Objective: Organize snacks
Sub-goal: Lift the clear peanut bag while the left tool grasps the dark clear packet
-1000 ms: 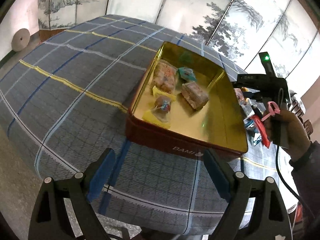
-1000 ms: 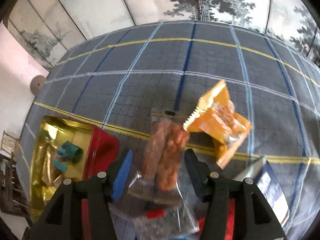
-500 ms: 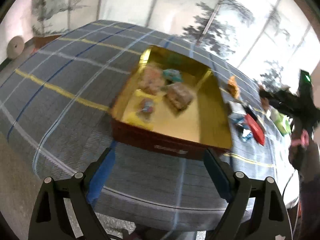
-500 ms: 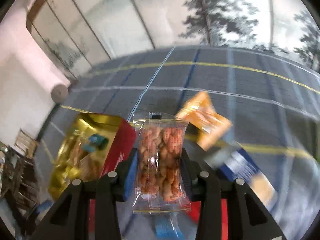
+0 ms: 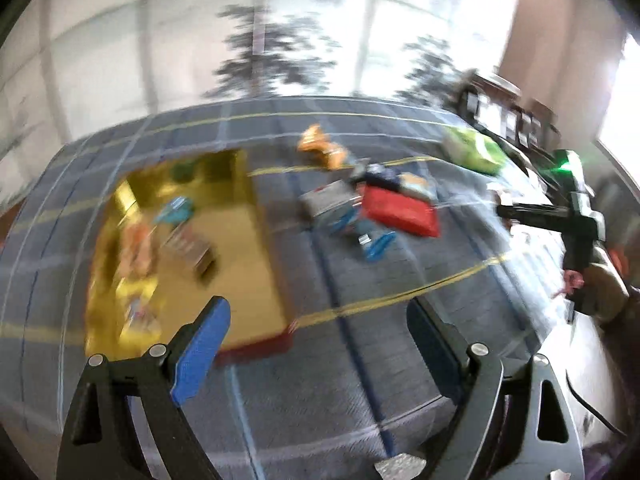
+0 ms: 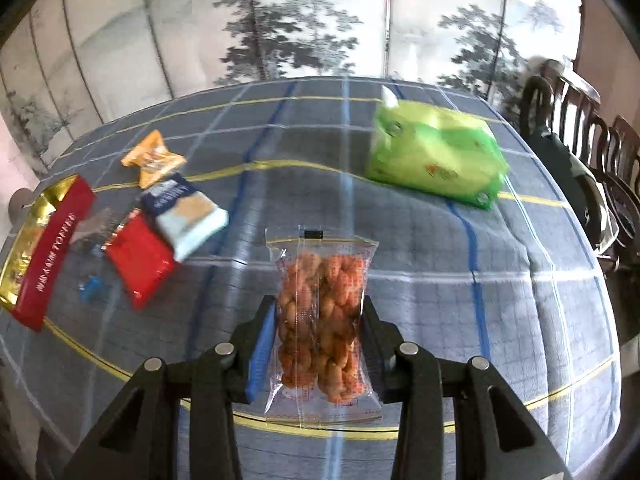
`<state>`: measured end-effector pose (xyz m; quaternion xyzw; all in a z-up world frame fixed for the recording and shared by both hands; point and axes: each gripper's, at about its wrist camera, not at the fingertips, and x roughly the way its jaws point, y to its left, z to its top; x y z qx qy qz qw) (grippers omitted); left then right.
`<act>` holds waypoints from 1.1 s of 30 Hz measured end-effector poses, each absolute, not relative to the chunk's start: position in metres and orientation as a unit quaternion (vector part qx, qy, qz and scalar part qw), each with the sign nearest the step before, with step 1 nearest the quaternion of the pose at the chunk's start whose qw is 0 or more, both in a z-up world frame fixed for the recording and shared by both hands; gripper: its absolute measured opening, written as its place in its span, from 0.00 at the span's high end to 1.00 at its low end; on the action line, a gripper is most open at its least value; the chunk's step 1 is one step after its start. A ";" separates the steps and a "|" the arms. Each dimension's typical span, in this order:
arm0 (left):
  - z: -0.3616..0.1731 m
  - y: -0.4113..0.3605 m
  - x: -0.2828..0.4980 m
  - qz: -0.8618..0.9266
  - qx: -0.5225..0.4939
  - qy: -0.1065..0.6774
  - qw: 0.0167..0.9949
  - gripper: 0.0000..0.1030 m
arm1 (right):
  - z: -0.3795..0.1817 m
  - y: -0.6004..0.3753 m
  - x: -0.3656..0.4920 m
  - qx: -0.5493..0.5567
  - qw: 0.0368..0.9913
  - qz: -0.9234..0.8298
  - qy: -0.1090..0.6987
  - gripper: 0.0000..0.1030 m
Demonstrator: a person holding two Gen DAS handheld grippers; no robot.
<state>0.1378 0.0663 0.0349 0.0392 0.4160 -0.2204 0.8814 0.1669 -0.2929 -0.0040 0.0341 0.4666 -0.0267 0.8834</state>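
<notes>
The left hand-held gripper (image 5: 316,344) is nearest in its own view. Its two fingers are wide apart and hold nothing. Under them is bare checked cloth on the table (image 5: 340,380), right by the near edge. This picture is blurry.

The right hand-held gripper (image 6: 316,344) is squeezed tight on a clear bag of orange snacks (image 6: 322,320). The bag stands up between the fingers, off the table. Below and past it there is a wide patch of bare cloth with yellow and blue lines.

A little farther, on the left, sits the gold tin (image 5: 256,248) with red sides. It is open. Inside lie a few small snacks: a teal one (image 5: 176,208), a brown one (image 5: 192,248), and some orange and yellow ones along the left wall. They are too blurry to name. The right half of the tin floor is bare.

Just to the right of the tin is a pile of loose snacks on the cloth. There is a red packet (image 6: 140,260), with a blue and white packet (image 6: 188,212) lying partly over it. A small blue sweet (image 6: 92,286) lies near the tin. An orange packet (image 6: 154,160) lies a bit farther back.

Far off on the right rests a big green pack (image 6: 436,156), well apart from the pile. Dark chairs (image 6: 580,128) stand past the right table edge. A wall with painted trees (image 6: 288,20) is at the back.
</notes>
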 end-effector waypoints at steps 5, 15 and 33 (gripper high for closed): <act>0.040 0.031 0.176 -0.300 0.098 0.446 0.838 0.15 | -0.023 -0.308 0.165 0.054 0.881 -0.024 0.469 0.61; 0.025 -0.029 0.237 -0.399 0.228 0.461 0.759 0.25 | -0.031 -0.305 0.158 0.069 0.895 -0.016 0.441 0.61; -0.021 -0.034 0.323 -0.449 0.273 0.534 0.662 0.45 | -0.030 -0.307 0.158 0.076 0.895 -0.010 0.439 0.59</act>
